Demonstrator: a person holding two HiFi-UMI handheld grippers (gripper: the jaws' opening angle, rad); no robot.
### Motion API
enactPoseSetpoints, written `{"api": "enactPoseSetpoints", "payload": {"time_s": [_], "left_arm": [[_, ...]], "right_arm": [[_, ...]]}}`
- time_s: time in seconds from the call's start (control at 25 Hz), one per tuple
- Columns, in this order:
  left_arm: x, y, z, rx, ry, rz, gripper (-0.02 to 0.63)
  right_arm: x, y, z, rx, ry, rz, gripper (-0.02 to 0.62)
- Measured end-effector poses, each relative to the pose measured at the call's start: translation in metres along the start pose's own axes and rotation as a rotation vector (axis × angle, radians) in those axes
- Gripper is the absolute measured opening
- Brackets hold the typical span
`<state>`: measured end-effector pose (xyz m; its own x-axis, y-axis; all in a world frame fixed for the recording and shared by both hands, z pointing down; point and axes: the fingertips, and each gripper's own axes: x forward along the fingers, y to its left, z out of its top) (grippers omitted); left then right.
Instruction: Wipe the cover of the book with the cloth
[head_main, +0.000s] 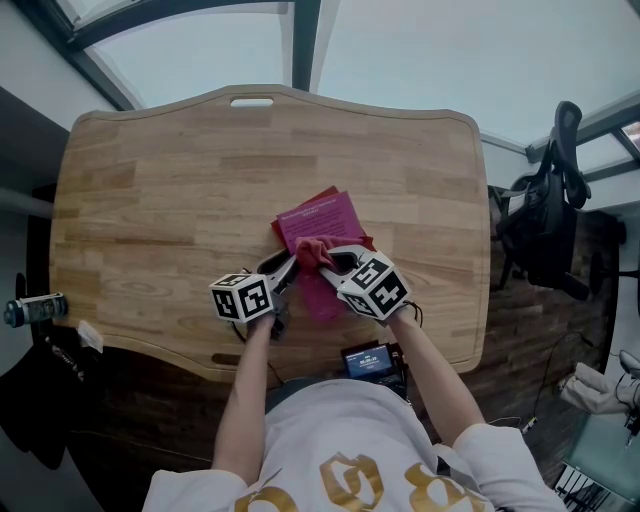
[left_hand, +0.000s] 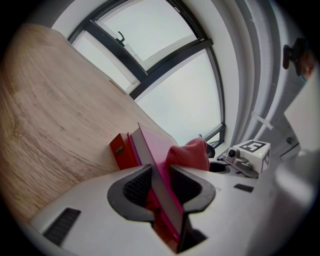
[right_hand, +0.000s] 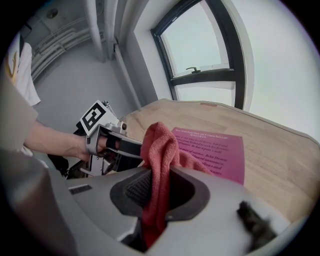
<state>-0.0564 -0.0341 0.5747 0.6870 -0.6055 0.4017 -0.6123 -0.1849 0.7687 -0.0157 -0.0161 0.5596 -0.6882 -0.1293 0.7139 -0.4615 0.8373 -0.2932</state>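
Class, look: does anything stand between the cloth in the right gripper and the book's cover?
Nothing visible does. The cloth in the right gripper hangs directly over the pink cover of the book. The left gripper clamps the book's edge, to one side of the cloth.

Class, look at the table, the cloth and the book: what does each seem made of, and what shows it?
The table: wood, pale, smooth finish; joined strips and grain show.
The cloth: soft red fabric, perhaps microfibre or cotton; nubby weave, limp folds.
The book: pink cover, likely smooth card or coated paper; printed text, thin stiff edge.
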Motion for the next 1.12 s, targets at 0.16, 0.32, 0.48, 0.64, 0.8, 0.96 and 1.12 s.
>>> {"api": "enactPoseSetpoints", "payload": {"time_s": [0.16, 0.32, 0.48, 0.64, 0.8, 0.96, 1.12], "left_arm": [[0.0, 0.0, 0.0, 0.003, 0.0, 0.0, 0.121], [0.0, 0.0, 0.001, 0.002, 0.0, -0.001, 0.121], [0.0, 0.0, 0.001, 0.004, 0.003, -0.002, 0.121], [0.0, 0.0, 0.001, 0.005, 0.005, -0.001, 0.121], [0.0, 0.0, 0.0, 0.006, 0.009, 0.0, 0.121], [0.0, 0.0, 0.0, 0.006, 0.009, 0.0, 0.121], [0.001, 0.0, 0.0, 0.009, 0.01, 0.001, 0.121]], "right_arm": [[0.001, -0.004, 0.003, -0.001, 0.0, -0.003, 0.072], [0.002, -0.006, 0.005, -0.003, -0.001, -0.003, 0.072], [0.002, -0.008, 0.007, -0.002, -0.002, -0.006, 0.072], [0.004, -0.011, 0.01, -0.002, -0.004, -0.009, 0.072], [0.006, -0.014, 0.012, 0.003, -0.004, -0.012, 0.072], [0.007, -0.016, 0.016, 0.002, -0.005, -0.016, 0.072], [0.009, -0.019, 0.019, 0.001, -0.008, -0.018, 0.072]]}}
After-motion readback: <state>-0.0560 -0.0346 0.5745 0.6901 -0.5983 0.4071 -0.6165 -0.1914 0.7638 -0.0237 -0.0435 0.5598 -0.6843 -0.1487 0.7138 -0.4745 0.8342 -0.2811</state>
